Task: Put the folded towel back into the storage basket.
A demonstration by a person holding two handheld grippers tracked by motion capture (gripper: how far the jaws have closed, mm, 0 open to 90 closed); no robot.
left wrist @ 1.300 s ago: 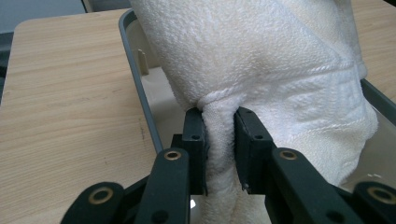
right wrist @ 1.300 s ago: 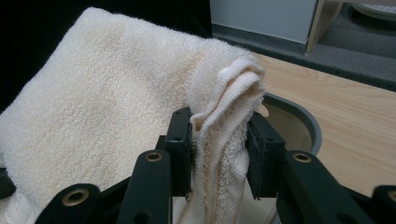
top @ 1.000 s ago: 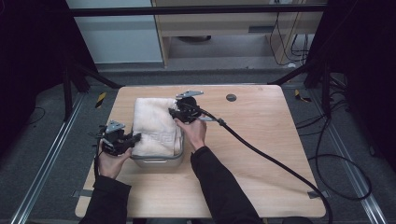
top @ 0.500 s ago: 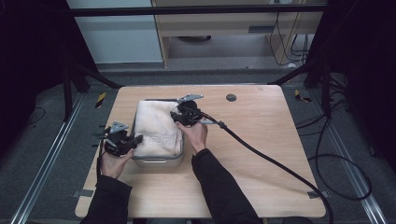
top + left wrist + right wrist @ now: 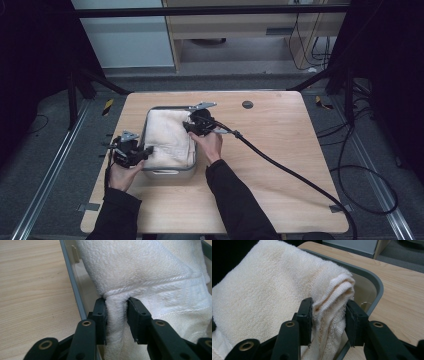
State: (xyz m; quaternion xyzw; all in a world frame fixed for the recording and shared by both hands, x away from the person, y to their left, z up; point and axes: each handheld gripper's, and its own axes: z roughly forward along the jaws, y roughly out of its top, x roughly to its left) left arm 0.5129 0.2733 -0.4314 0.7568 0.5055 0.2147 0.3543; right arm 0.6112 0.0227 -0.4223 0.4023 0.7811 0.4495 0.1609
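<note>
I see the cream towel (image 5: 170,137) folded in the grey bin (image 5: 165,172) on my table (image 5: 280,165). My left gripper (image 5: 116,315) pinches its hemmed edge; my right gripper (image 5: 328,315) clamps a bunched corner. No writing is readable.

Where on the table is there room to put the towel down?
The widest bare wood lies right of the tub, past the black cable toward the table edge. There is another free strip along the near edge, between the sleeves. It is crowded around the tub, where both grippers pinch the towel.
</note>
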